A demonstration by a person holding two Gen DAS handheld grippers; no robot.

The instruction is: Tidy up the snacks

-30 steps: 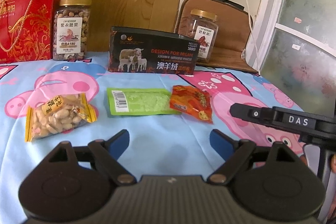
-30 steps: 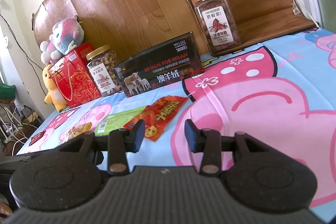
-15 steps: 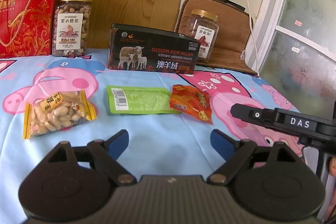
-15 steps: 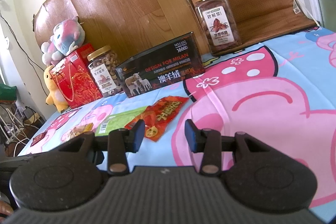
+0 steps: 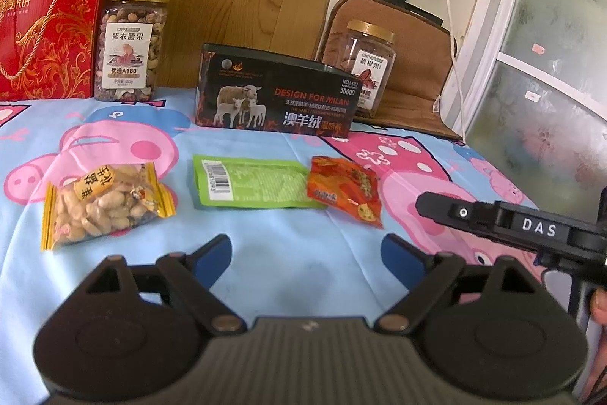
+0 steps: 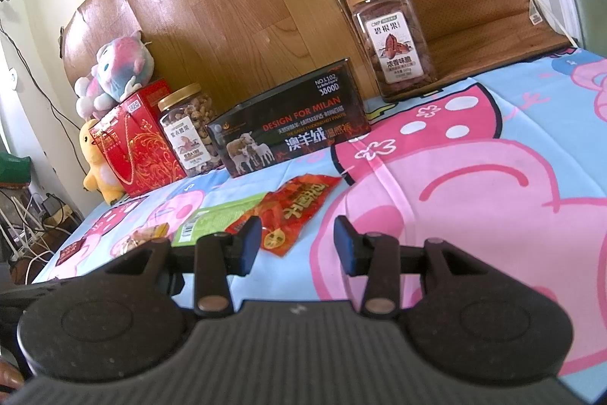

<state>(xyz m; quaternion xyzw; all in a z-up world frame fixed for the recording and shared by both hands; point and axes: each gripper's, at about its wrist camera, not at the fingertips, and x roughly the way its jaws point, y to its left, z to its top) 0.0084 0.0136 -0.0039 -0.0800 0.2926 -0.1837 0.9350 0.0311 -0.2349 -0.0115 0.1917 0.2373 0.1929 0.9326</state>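
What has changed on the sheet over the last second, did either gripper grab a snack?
Nothing visibly changed. The left gripper and right gripper hang open and empty as before. The peanut bag, green packet and orange packet lie where they were, in front of the black box.

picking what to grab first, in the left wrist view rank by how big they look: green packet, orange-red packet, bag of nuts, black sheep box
1. black sheep box, though it stands farthest back
2. and 3. green packet and bag of nuts: too alike to rank
4. orange-red packet
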